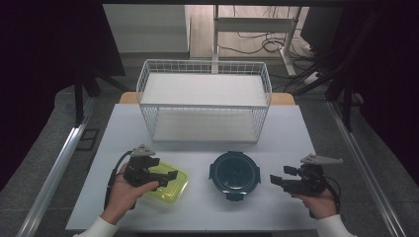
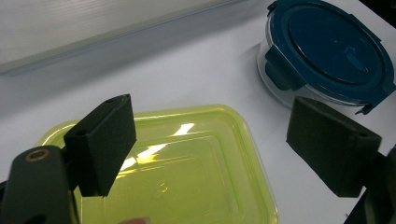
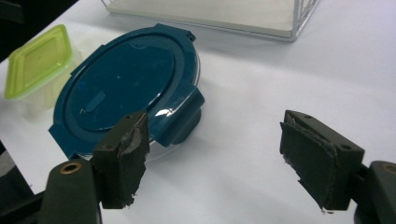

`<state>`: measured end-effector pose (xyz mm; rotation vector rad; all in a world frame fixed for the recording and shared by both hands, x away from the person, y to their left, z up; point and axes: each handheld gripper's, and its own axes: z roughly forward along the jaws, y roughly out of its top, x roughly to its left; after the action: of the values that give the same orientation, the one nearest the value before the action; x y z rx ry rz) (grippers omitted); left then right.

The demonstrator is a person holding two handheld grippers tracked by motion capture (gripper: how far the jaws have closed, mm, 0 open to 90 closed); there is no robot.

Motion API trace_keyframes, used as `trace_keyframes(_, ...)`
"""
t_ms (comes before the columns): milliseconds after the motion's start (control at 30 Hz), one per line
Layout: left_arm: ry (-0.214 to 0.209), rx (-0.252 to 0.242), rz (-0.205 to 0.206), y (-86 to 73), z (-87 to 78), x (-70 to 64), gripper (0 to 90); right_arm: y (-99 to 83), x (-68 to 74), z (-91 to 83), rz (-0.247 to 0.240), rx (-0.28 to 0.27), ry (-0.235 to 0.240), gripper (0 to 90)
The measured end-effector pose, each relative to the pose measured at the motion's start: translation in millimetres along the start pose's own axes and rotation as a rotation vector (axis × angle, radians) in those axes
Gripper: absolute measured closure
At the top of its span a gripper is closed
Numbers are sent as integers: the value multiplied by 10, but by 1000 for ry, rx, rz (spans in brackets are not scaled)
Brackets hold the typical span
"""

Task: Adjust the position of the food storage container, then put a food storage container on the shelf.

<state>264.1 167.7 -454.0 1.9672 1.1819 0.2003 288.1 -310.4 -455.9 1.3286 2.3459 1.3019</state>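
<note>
Both tools gape unladen: left tool over the yellow-green box, right tool beside the blue-lidded container.

A white wire basket stands on the far half of the white table, open at the top, with a pale board lying flat inside it at the bottom. One corner of it shows in the right gripper view. Beyond the table, a white metal frame stands on a wooden floor, with dark cables trailing around its legs. Grey carpet lies either side.
</note>
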Motion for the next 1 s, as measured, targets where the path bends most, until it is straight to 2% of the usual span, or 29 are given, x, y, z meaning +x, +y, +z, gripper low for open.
trace_keyframes(233, -9, -7, -12, 14, 24, -53, 146, 23, 22, 14, 13, -16, 33, 216)
trace_keyframes(367, -34, -8, -33, 36, 47, -90, 111, 37, 25, 17, 18, -22, 50, 215)
trace_keyframes(400, -51, -9, -49, 48, 52, -103, 107, 46, 23, 17, 19, -19, 54, 214)
trace_keyframes(433, -90, -17, -78, 80, 64, -137, 104, 50, 25, 16, 20, -18, 55, 211)
trace_keyframes(567, -131, -28, -90, 165, 96, -293, 86, 79, 33, 8, 45, -25, 68, 197)
trace_keyframes(600, -131, -28, -90, 165, 96, -293, 80, 79, 33, 8, 45, -25, 68, 197)
trace_keyframes(633, -149, -30, -100, 186, 101, -339, 80, 93, 35, 1, 46, -29, 70, 196)
trace_keyframes(667, -174, -36, -105, 224, 117, -441, 69, 128, 47, -10, 54, -41, 80, 196)
trace_keyframes(700, -182, -36, -100, 242, 130, -491, 68, 149, 55, -10, 56, -47, 85, 196)
trace_keyframes(800, -200, -29, -97, 288, 205, -614, 64, 202, 93, 6, 48, -45, 97, 196)
trace_keyframes(833, -200, -29, -97, 288, 205, -614, 64, 212, 109, 16, 41, -43, 101, 196)
trace_keyframes(867, -217, -15, -102, 315, 285, -666, 64, 217, 122, 26, 36, -41, 103, 196)
trace_keyframes(967, -223, 0, -110, 340, 386, -678, 65, 221, 137, 39, 29, -33, 107, 197)
trace_keyframes(1000, -233, 17, -115, 364, 509, -640, 87, 224, 134, 42, 25, -28, 107, 199)
